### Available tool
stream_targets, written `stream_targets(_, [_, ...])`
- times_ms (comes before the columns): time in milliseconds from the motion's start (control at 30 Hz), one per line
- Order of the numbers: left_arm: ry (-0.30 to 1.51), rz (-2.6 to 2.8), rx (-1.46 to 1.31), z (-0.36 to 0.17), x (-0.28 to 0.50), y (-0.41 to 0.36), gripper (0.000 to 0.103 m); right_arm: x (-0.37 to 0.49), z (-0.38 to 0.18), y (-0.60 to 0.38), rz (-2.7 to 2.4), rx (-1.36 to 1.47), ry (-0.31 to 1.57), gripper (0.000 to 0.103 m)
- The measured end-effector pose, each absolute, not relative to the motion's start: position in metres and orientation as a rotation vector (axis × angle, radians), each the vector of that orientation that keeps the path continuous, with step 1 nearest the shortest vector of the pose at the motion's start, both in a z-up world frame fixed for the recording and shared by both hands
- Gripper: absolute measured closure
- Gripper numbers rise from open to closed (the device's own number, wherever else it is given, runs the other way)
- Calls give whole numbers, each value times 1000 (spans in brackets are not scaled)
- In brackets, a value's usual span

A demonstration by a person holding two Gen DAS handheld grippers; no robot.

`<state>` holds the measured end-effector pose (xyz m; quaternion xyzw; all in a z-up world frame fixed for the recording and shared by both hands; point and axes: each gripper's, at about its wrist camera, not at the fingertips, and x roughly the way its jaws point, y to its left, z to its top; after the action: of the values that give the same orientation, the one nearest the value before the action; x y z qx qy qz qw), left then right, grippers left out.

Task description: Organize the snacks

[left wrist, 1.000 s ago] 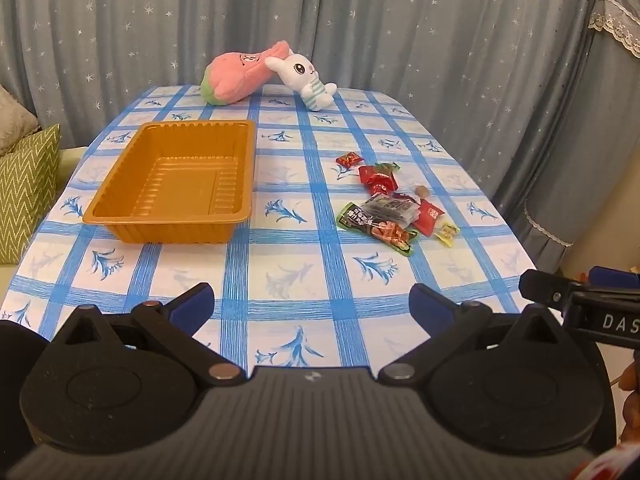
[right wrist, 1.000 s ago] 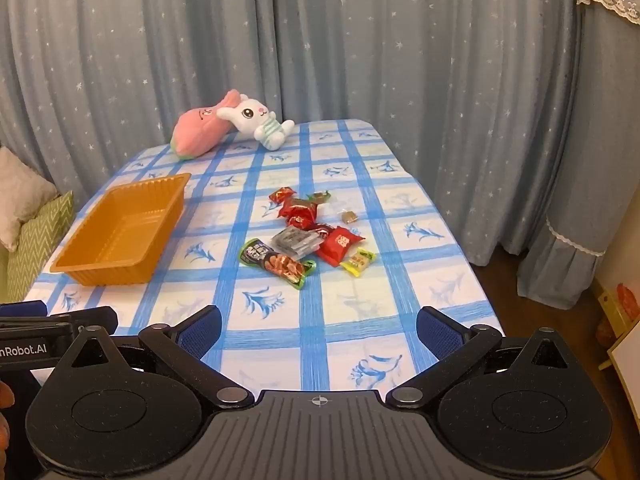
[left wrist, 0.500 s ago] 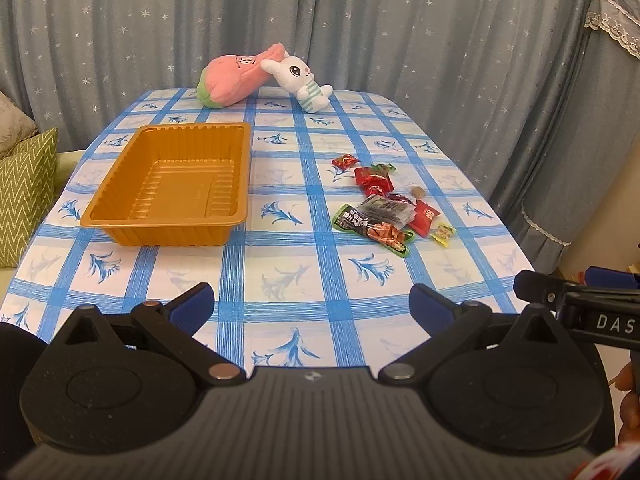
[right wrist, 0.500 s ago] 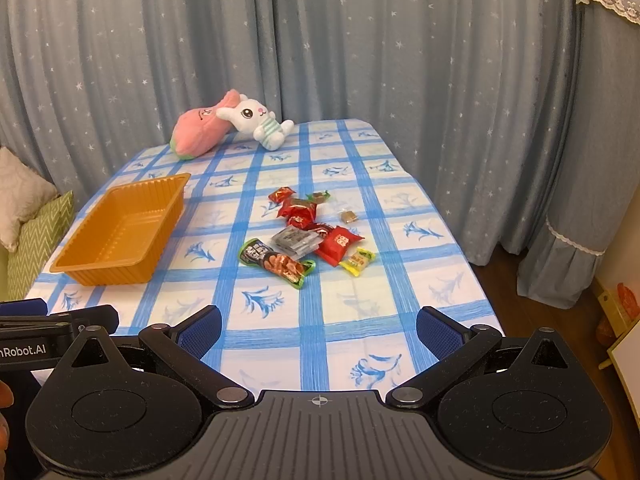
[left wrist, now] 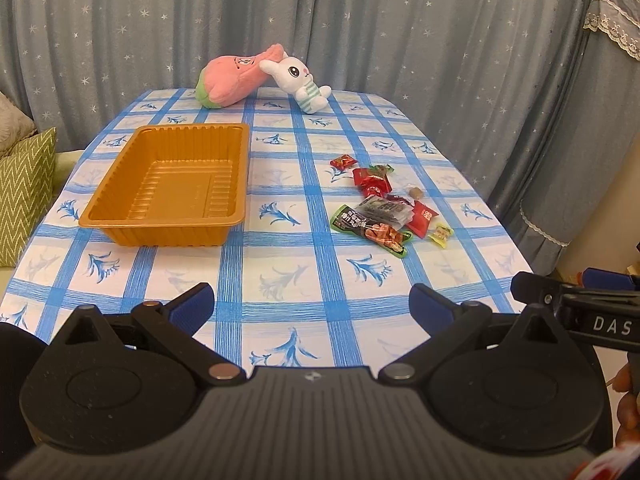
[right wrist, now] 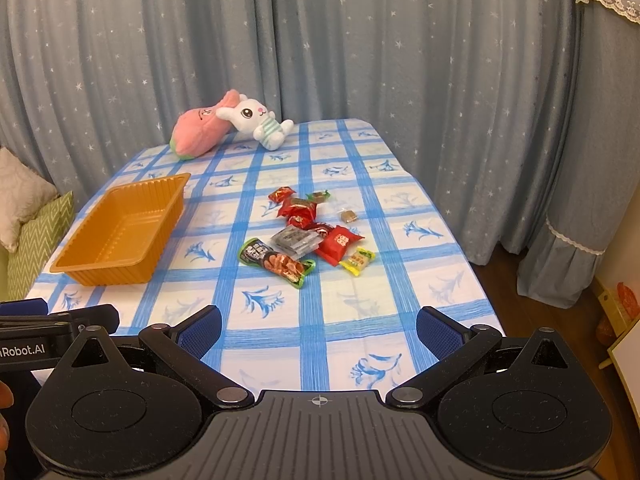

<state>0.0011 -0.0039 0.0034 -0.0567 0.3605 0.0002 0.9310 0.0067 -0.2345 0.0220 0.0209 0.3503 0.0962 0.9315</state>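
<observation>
Grey-blue star-dotted curtains (left wrist: 400, 40) hang behind a desk (left wrist: 280, 280) covered in a white cloth with blue checks and flower prints. On the left half of the desk sits an orange plastic tray (left wrist: 132, 218), with nothing inside it. At the far end lie two soft toys touching each other: a pink peach-shaped plush (left wrist: 230, 80) and a white rabbit plush (left wrist: 298, 80) leaning against it. A green zigzag cushion (left wrist: 24, 196) shows off the left edge of the desk. The snacks lie in a loose cluster on the right half of the desk, well apart from the tray: a long green packet (right wrist: 278, 262) nearest the cameras, a grey-black packet (right wrist: 296, 240) partly resting on it, a red packet (right wrist: 340, 242) just beside that, a small yellow sweet (right wrist: 359, 261) at the near right of the heap, red wrapped sweets (right wrist: 298, 210) farther back, and a small brown sweet (right wrist: 349, 216) off to the right. The left hand-held gripper (left wrist: 312, 306) hovers over the near edge of the desk with its blue-padded jaws spread wide and nothing between them. The right hand-held gripper (right wrist: 318, 326) is likewise spread wide and holds nothing, above the near edge on the snack side.
</observation>
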Motion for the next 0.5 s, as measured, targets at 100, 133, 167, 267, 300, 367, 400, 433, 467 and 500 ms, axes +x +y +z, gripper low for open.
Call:
stream_targets(100, [738,0,-113,3,1,-4,0,7,22,-234,196,43,717,0])
stream_targets(133, [738,-1,-115,4,1,-4,0,7,22,-234,197,43,717,0])
stream_targets(167, [739,0,-115,4,1,-4,0,7,22,-234,197,43,718,0])
stream_targets(267, [737,0,-115,3,1,-4,0,7,22,-234,196,43,717,0])
stream_targets(300, [738,0,-116,4,1,-4,0,7,22,-234,196,43,717,0])
stream_targets(367, [737,0,-115,4,1,-4,0,6,23,-234,196,43,717,0])
stream_targets(400, [737,0,-116,3,1,-4,0,6,23,-234,197,43,717,0])
stream_targets(433, [737,-1,-117,4,1,-4,0,6,23,-234,197,43,718,0])
stream_targets(467, [737,-1,-117,4,1,-4,0,6,23,-234,197,43,718,0])
stream_targets(500, [737,0,-115,3,1,-4,0,6,23,-234,197,43,717,0])
